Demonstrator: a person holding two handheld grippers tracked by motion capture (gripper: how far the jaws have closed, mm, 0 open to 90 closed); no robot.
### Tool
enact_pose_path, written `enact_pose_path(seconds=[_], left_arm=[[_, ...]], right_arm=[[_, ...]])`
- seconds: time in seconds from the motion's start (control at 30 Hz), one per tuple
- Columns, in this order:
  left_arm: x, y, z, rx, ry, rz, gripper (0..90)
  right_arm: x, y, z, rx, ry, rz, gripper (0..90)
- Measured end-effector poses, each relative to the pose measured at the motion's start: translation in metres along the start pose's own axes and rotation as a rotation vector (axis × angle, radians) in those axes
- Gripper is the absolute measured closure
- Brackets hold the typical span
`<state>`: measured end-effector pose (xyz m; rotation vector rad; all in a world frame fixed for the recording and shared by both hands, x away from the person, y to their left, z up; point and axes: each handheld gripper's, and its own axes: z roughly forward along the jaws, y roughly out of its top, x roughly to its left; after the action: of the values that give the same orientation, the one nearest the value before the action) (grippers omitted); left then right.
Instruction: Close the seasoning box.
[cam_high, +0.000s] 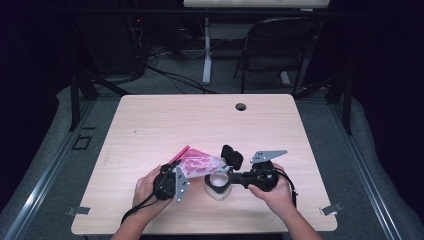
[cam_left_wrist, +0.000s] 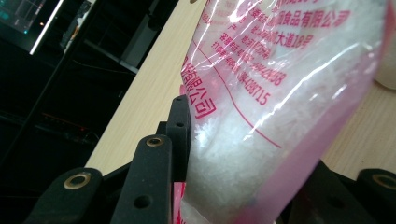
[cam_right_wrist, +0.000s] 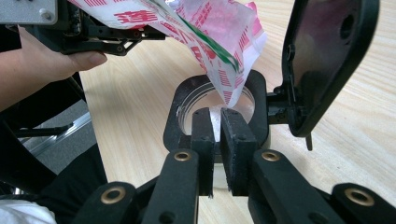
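Pink-printed clear plastic bag of white crystals (cam_high: 197, 164) was what we held over the pale wooden table (cam_high: 150, 125) in the high view, its long axis running from far-left down toward near-right, with its lower end pointing at the white container with a black hinged lid (cam_high: 218, 185). Our left gripper (cam_high: 172, 182) sat at the bag's near-left side, and our right gripper (cam_high: 239, 178) reached in from the right to the container's rim. Beyond the table we saw a dark room with a folding chair (cam_high: 275, 45) and cables on a grey floor.

From the left gripper view, the bag (cam_left_wrist: 280, 107) rose up between the two black jaws, which pinched its lower part, one jaw pressed against its left face. White grains filled the bag, and red printing ran across it. Table wood showed behind.

From the right gripper view, the bag (cam_right_wrist: 205, 32) slanted down from the upper left, its torn corner hanging over the round opening of the container (cam_right_wrist: 187, 100). The right jaws were nearly closed, gripping the near rim of the container. Its black lid (cam_right_wrist: 327, 56) stood flipped open at the right. Our left hand (cam_right_wrist: 42, 60) showed at the upper left.
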<state>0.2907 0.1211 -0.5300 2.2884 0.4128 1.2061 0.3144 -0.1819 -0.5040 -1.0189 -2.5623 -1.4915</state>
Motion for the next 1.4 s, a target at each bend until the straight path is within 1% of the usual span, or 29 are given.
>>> enact_pose_path(seconds=[0.07, 0.13, 0.17, 0.2, 0.23, 0.27, 0.3, 0.33, 0.37, 0.4, 0.47, 0.5, 0.53, 0.57, 0.6, 0.63, 0.67, 0.7, 0.77, 0.8, 0.9, 0.93, 0.97, 1.0, 1.03, 1.07, 1.13, 1.27, 1.4], left_arm=[[0.0, -0.002, 0.0, 0.003, -0.01, -0.013, 69.9], [0.0, -0.003, 0.0, 0.003, -0.008, -0.018, 70.0], [0.0, -0.004, 0.001, 0.001, -0.013, -0.034, 70.1], [0.0, -0.005, 0.001, -0.003, -0.012, -0.039, 70.1], [0.0, -0.005, 0.001, -0.003, -0.012, -0.039, 70.1], [0.001, -0.006, 0.001, 0.004, -0.025, -0.05, 70.1], [0.001, -0.008, 0.001, 0.0, -0.037, -0.07, 70.2], [0.001, -0.008, 0.001, 0.0, -0.037, -0.07, 70.2], [0.001, -0.009, 0.002, -0.003, -0.044, -0.08, 70.2], [0.001, -0.011, 0.003, -0.004, -0.057, -0.102, 70.3], [0.001, -0.014, 0.003, -0.008, -0.07, -0.132, 70.4], [0.001, -0.014, 0.003, -0.008, -0.07, -0.132, 70.4], [0.002, -0.016, 0.005, -0.017, -0.093, -0.166, 70.5], [0.002, -0.016, 0.005, -0.017, -0.093, -0.166, 70.5], [0.003, -0.019, 0.007, -0.034, -0.126, -0.21, 70.5], [0.003, -0.019, 0.007, -0.034, -0.126, -0.21, 70.6], [0.005, -0.021, 0.008, -0.04, -0.151, -0.248, 70.6], [0.005, -0.021, 0.008, -0.04, -0.151, -0.248, 70.7], [0.006, -0.025, 0.011, -0.054, -0.175, -0.299, 70.8], [0.008, -0.028, 0.012, -0.059, -0.194, -0.337, 70.9], [0.012, -0.033, 0.013, -0.069, -0.209, -0.396, 71.0], [0.012, -0.033, 0.013, -0.069, -0.209, -0.396, 71.0], [0.015, -0.036, 0.013, -0.076, -0.213, -0.43, 71.0], [0.015, -0.036, 0.013, -0.076, -0.213, -0.43, 71.1], [0.016, -0.038, 0.013, -0.079, -0.217, -0.444, 71.1], [0.018, -0.04, 0.013, -0.084, -0.217, -0.468, 71.1], [0.02, -0.042, 0.013, -0.087, -0.216, -0.487, 71.1], [0.025, -0.045, 0.011, -0.085, -0.204, -0.509, 71.0], [0.03, -0.049, 0.009, -0.083, -0.186, -0.536, 71.0]], right_arm=[[0.0, 0.0, 0.0, 0.0, -0.001, 0.005, 83.5], [-0.001, -0.001, 0.0, -0.001, 0.001, 0.004, 83.5], [-0.001, -0.001, 0.0, -0.003, -0.002, 0.007, 83.3], [-0.001, -0.001, 0.0, -0.003, -0.001, 0.007, 83.3], [-0.001, -0.001, 0.0, -0.004, -0.001, 0.007, 83.2], [-0.001, -0.001, 0.0, -0.006, -0.002, 0.006, 83.1], [-0.002, -0.001, 0.0, -0.008, -0.001, 0.008, 83.1], [-0.002, -0.001, 0.0, -0.006, 0.0, 0.007, 83.0], [-0.002, -0.001, 0.0, -0.006, -0.002, 0.006, 82.9], [-0.002, -0.001, 0.0, -0.006, -0.002, 0.006, 82.9], [-0.002, -0.001, 0.0, -0.007, -0.003, 0.006, 82.6], [-0.002, -0.001, 0.0, -0.007, -0.003, 0.006, 82.6], [-0.002, -0.001, 0.0, -0.006, -0.005, 0.004, 82.4], [-0.002, -0.001, 0.0, -0.006, -0.005, 0.004, 82.4], [-0.002, -0.002, 0.0, -0.004, -0.008, 0.004, 82.3], [-0.002, -0.002, 0.0, -0.004, -0.008, 0.004, 82.3], [-0.002, -0.002, 0.0, -0.002, -0.012, 0.005, 82.2], [-0.002, -0.002, 0.0, -0.002, -0.012, 0.005, 82.2], [-0.002, -0.002, 0.0, -0.009, -0.011, 0.011, 82.0], [-0.002, -0.003, 0.0, -0.01, -0.011, 0.011, 81.9], [-0.003, -0.003, 0.0, -0.008, -0.012, 0.011, 81.7], [-0.003, -0.003, 0.0, -0.008, -0.012, 0.011, 81.7], [-0.003, -0.003, 0.0, -0.008, -0.014, 0.011, 81.3], [-0.003, -0.003, 0.0, -0.008, -0.014, 0.011, 81.2], [-0.003, -0.003, 0.0, -0.008, -0.014, 0.011, 81.2], [-0.003, -0.003, 0.0, -0.009, -0.014, 0.011, 80.9], [-0.004, -0.003, 0.0, -0.008, -0.017, 0.011, 80.2], [-0.004, -0.003, -0.001, -0.014, -0.019, 0.011, 79.7], [-0.004, -0.004, -0.003, -0.016, -0.026, 0.012, 79.0]])
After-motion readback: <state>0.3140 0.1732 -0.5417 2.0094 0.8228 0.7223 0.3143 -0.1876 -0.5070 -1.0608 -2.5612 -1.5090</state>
